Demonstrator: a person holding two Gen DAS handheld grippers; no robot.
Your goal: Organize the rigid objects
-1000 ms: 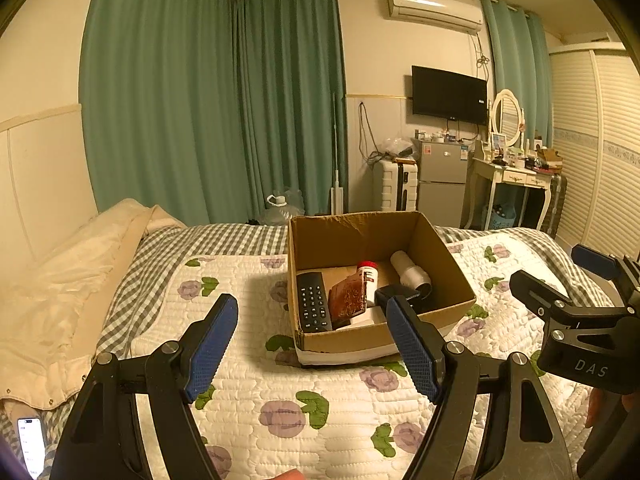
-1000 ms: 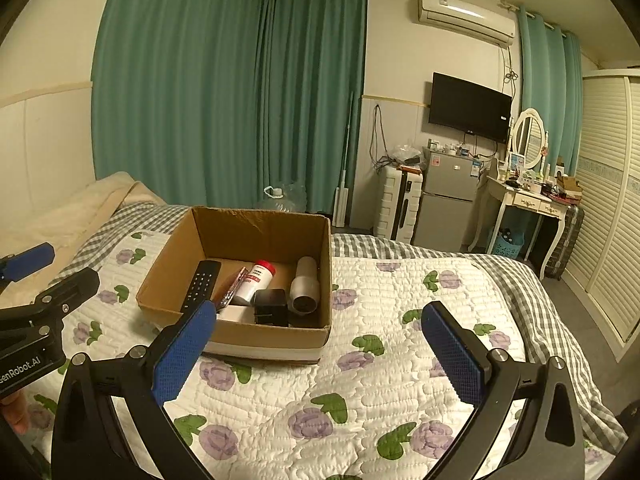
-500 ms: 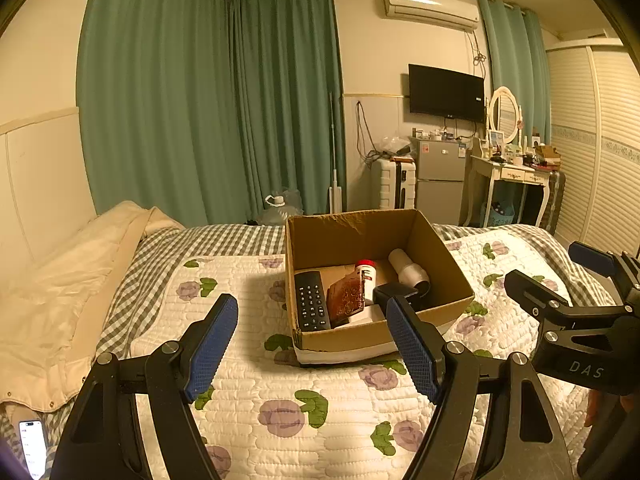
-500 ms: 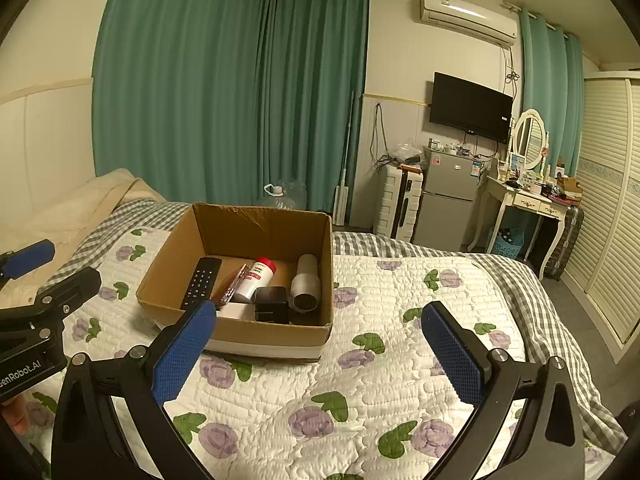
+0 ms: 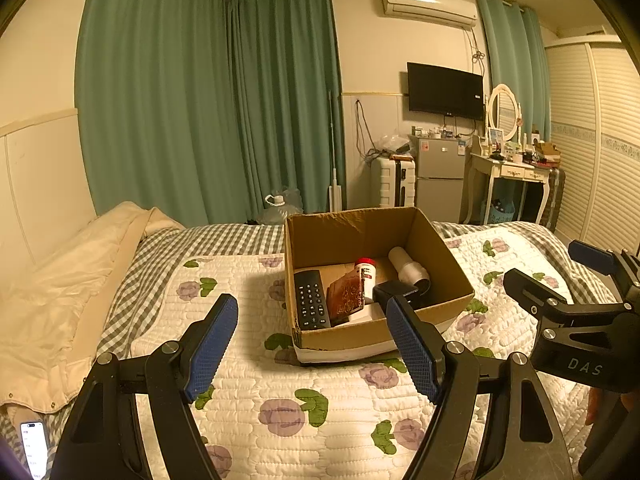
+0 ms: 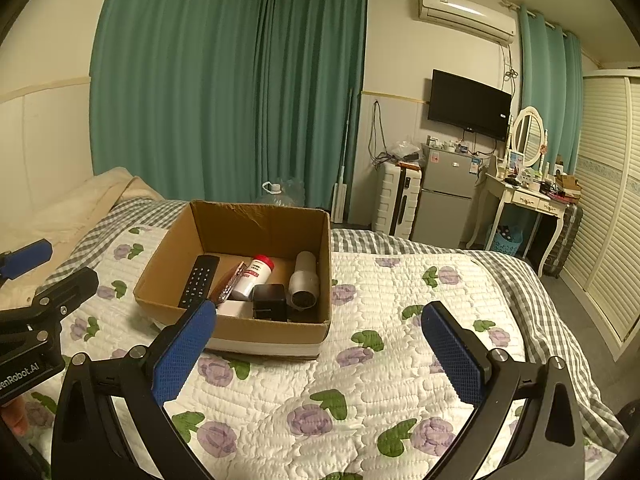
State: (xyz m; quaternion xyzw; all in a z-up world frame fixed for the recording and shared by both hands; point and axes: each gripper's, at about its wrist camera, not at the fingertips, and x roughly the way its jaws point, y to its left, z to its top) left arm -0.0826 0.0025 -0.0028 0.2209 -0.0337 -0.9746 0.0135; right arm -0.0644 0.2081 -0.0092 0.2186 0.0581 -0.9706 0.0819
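An open cardboard box (image 5: 352, 236) (image 6: 256, 222) sits on the flowered quilt. Inside lie a black remote (image 5: 310, 300) (image 6: 199, 281), a brown wallet (image 5: 346, 298), a white bottle with a red cap (image 5: 365, 270) (image 6: 256, 274), a grey cylinder (image 5: 408, 269) (image 6: 304, 282) and a black cube (image 6: 270, 302) (image 5: 394, 290). My left gripper (image 5: 314, 346) is open and empty, held above the quilt in front of the box. My right gripper (image 6: 316, 350) is open and empty, in front of the box and to its right.
A cream duvet (image 5: 60, 280) lies at the bed's left. A phone (image 5: 34, 446) lies at the near left. Beyond the bed stand a water jug (image 5: 280, 204), a suitcase (image 5: 392, 182), a small fridge (image 5: 438, 178) and a dressing table (image 5: 516, 172).
Both grippers have shifted slightly; the box sits a touch lower and nearer in both views. Both stay open and empty.
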